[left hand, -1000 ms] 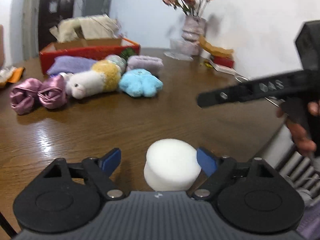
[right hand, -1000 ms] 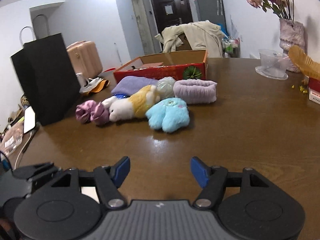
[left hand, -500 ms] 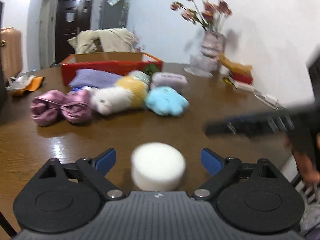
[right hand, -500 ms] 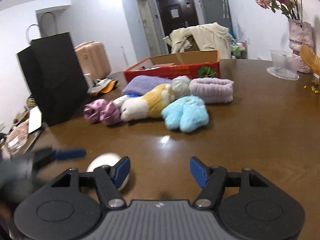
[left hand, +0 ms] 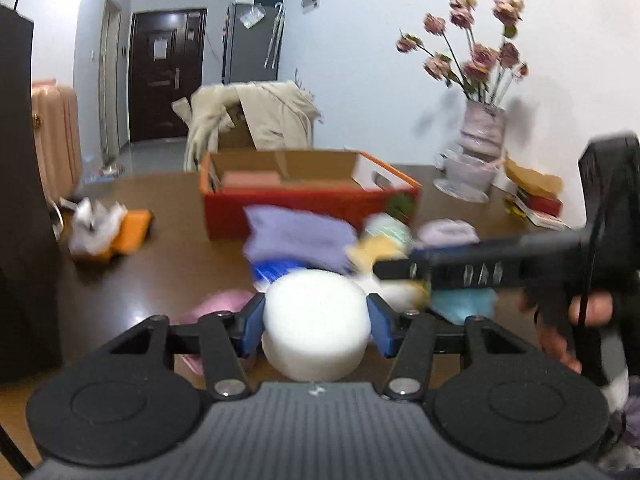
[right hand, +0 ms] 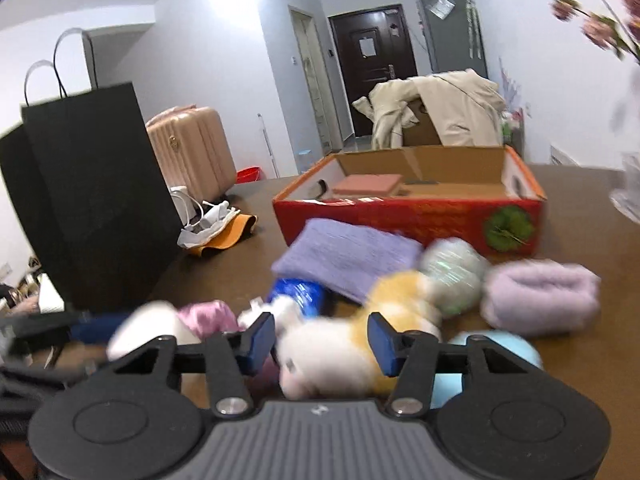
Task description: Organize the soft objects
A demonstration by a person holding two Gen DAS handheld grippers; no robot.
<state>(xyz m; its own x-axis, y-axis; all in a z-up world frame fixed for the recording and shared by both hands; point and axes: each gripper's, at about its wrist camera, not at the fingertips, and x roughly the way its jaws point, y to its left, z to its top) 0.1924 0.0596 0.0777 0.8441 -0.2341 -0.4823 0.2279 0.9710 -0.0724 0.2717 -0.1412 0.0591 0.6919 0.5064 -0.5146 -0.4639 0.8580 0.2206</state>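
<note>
A white foam cylinder (left hand: 316,320) sits between the blue pads of my left gripper (left hand: 316,328); its jaws are closing, both pads touch the foam, and it hangs above the table. My right gripper (right hand: 322,338) is over the pile of soft things with its jaws closing. The head of a white and yellow plush toy (right hand: 332,348) lies between its pads, with no clear press on it. Around the toy lie a purple cloth (right hand: 348,256), a pink satin scrunchie (right hand: 208,316), a light blue plush (right hand: 500,344), a lavender fluffy roll (right hand: 540,300) and a pale green ball (right hand: 456,272). Behind them stands an open red box (right hand: 408,216).
A tall black paper bag (right hand: 92,192) stands at the table's left. An orange and white bundle (right hand: 216,228) lies beside it. A vase of flowers (left hand: 480,136) and a clear dish sit at the far right. A person's hand (left hand: 592,312) holds the right gripper.
Both grippers have swept forward to the pile. The left jaws closed onto the white foam and raised it. The right jaws narrowed, and the plush toy now lies between them.
</note>
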